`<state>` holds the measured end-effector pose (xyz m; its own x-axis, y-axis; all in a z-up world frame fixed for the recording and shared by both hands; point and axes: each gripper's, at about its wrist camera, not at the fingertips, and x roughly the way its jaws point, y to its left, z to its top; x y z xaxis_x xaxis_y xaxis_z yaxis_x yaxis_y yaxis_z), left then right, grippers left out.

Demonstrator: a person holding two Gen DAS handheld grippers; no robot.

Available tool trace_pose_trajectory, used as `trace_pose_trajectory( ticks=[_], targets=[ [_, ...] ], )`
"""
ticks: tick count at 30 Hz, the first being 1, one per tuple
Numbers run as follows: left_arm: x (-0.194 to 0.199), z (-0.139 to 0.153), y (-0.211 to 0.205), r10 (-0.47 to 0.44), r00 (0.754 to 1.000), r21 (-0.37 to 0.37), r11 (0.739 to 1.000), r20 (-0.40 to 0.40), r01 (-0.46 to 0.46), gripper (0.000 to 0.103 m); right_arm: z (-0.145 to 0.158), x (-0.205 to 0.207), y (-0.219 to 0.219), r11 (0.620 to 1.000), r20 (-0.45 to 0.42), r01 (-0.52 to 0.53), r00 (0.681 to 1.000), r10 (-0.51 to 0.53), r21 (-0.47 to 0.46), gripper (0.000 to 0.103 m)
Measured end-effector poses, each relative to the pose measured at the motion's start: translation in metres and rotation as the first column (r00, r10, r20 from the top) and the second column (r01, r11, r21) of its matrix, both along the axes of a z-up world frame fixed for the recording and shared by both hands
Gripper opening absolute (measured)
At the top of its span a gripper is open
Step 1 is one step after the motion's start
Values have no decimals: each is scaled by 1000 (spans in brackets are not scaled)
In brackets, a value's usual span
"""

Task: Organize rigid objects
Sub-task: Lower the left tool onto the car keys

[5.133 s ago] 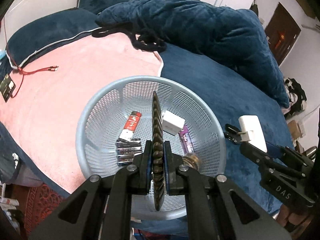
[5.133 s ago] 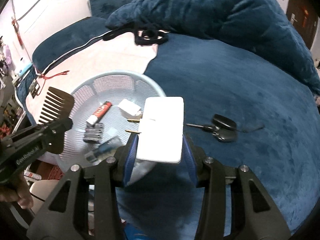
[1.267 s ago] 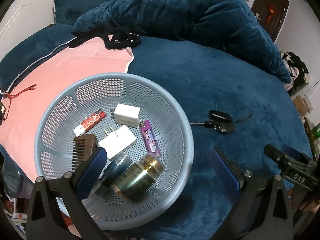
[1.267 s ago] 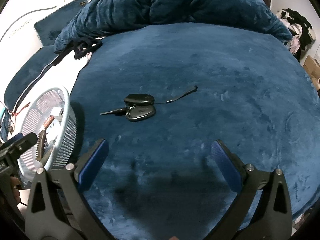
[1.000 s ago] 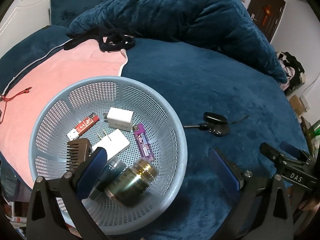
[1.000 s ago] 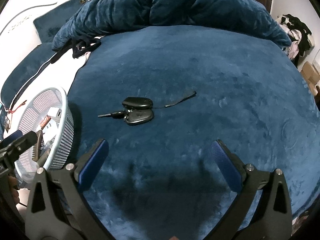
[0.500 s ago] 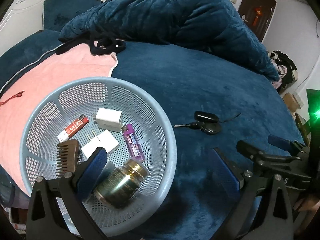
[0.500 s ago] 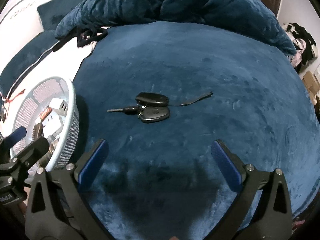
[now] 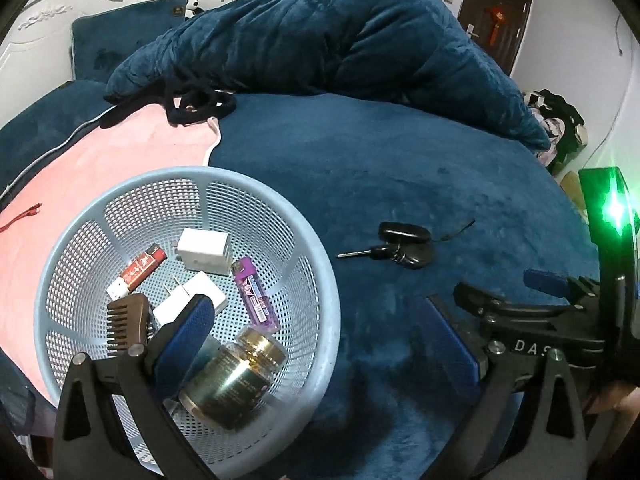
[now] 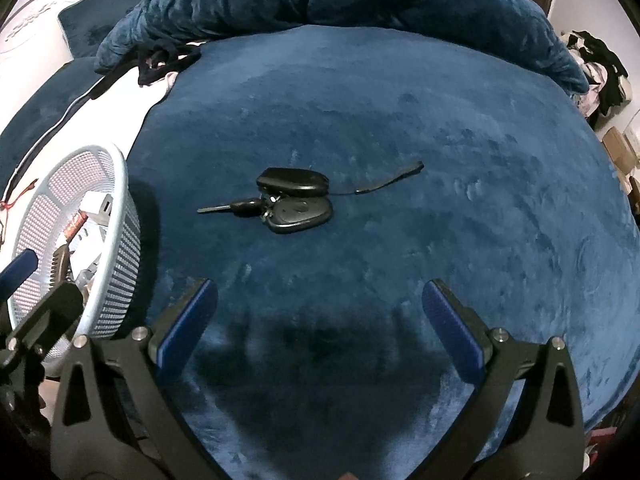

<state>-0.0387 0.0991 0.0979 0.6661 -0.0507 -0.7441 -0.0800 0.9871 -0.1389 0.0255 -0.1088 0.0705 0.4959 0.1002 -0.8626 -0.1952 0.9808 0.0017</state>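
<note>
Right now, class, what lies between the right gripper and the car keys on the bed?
Nothing but bare blue blanket. In the right wrist view, the open right gripper faces the car keys with no object between.

The basket point(image 9: 320, 280) was perforated matt plastic, the jar point(image 9: 232, 380) shiny gold metal, the bed point(image 10: 400, 100) plush cloth.
</note>
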Motion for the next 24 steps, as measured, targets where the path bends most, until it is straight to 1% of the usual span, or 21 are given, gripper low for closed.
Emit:
trace_pose_trajectory(
  ticks=[6,11,13,16,20,24],
  targets=[
    [-3,1,2,8,1000,6,1000,18,-8,103,3,-1,-6,1000,22,2,1000,-2,19,103],
    [-11,3,14,58,998,-22,998,39,-57,103,8,-1,-11,998,54,-5,999,2,65,103],
    [-13,3,18,78,996,-38,996,42,-77,103,8,1,-10,997,61,-24,998,19,79,103],
    [-14,2,20,99,994,-27,995,42,-98,103,7,5,-6,995,81,-65,995,59,76,103],
    [-11,-3,23,130,991,-29,991,12,-129,103,4,15,0,991,95,-114,990,106,74,103],
    [-7,-2,25,145,989,-26,989,0,-145,103,-2,34,-1,984,88,-138,988,129,112,103]
  ],
)
